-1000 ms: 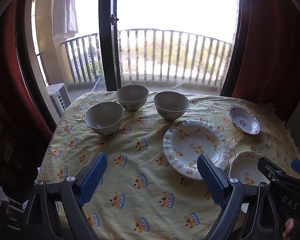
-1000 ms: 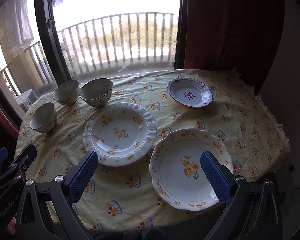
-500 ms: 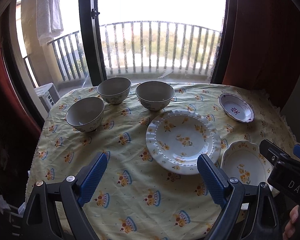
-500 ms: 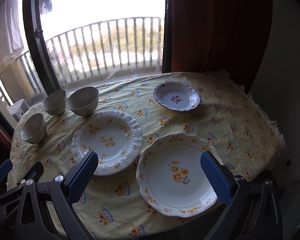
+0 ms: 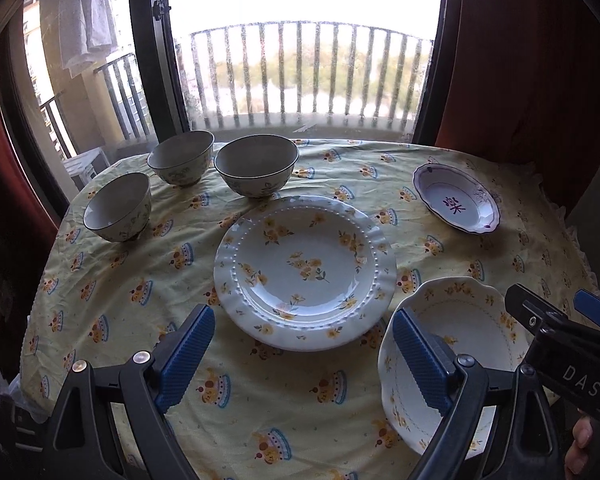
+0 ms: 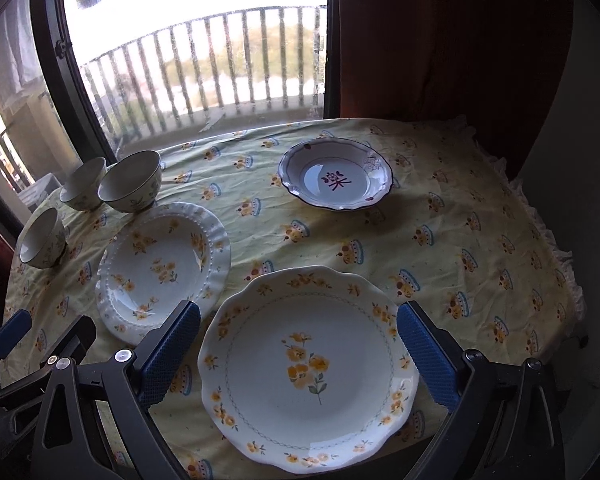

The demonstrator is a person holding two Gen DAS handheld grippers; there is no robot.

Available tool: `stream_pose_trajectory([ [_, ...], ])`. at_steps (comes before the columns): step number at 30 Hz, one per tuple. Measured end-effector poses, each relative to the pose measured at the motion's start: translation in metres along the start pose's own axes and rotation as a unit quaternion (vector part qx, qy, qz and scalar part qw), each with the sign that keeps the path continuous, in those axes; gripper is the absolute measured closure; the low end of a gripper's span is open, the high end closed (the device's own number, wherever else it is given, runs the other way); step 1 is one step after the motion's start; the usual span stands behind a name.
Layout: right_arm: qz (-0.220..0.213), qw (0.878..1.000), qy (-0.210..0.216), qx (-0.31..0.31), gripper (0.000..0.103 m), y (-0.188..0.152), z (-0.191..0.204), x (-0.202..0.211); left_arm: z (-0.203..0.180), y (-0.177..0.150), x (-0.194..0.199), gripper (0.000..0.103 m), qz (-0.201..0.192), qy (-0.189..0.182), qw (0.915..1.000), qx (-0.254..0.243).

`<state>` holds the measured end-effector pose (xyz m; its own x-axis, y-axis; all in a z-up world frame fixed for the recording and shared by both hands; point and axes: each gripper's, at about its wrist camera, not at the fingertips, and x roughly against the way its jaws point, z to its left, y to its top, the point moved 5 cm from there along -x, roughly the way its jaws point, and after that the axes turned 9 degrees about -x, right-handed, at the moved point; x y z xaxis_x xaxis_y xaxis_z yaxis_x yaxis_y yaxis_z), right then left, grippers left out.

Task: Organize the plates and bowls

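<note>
The scalloped plate (image 6: 306,364) lies at the lower centre of the right view, between the spread fingers of the right gripper (image 6: 299,354). The left gripper (image 5: 304,356) is also released, empty, below the beaded plate (image 5: 305,266). Three bowls (image 5: 256,170) stand upper left.

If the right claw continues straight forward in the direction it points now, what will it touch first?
Probably the scalloped plate with yellow flowers. The right claw is open, and that plate lies directly between its fingers. Depth is unclear, so it may pass above the plate.
</note>
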<state>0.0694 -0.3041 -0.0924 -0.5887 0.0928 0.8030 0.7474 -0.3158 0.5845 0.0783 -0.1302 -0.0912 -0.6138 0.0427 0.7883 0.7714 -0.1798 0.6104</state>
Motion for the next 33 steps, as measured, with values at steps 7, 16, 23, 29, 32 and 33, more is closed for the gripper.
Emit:
stream_pose_trajectory([
  [7, 0.022, 0.999, 0.004, 0.035, 0.004, 0.007, -0.03, -0.033, -0.034, -0.007, -0.03, 0.015, 0.034, 0.012, 0.9991, 0.021],
  [16, 0.085, 0.994, 0.013, 0.066, 0.011, 0.0, -0.051, -0.089, -0.064, -0.029, -0.069, 0.02, 0.088, 0.018, 0.9951, 0.043],
  [23, 0.126, 0.989, 0.018, 0.075, 0.012, -0.013, -0.067, -0.12, -0.085, -0.038, -0.087, 0.027, 0.126, 0.027, 0.9911, 0.031],
  [29, 0.166, 0.983, 0.028, 0.071, 0.027, -0.022, -0.077, -0.139, -0.102, -0.041, -0.101, 0.03, 0.147, 0.017, 0.9889, 0.017],
  [32, 0.181, 0.98, 0.039, 0.072, 0.03, -0.028, -0.076, -0.144, -0.106, -0.045, -0.107, 0.037, 0.161, 0.016, 0.9867, 0.014],
  [33, 0.185, 0.979, 0.043, 0.072, 0.031, -0.029, -0.076, -0.145, -0.105, -0.045, -0.107, 0.038, 0.163, 0.018, 0.9864, 0.016],
])
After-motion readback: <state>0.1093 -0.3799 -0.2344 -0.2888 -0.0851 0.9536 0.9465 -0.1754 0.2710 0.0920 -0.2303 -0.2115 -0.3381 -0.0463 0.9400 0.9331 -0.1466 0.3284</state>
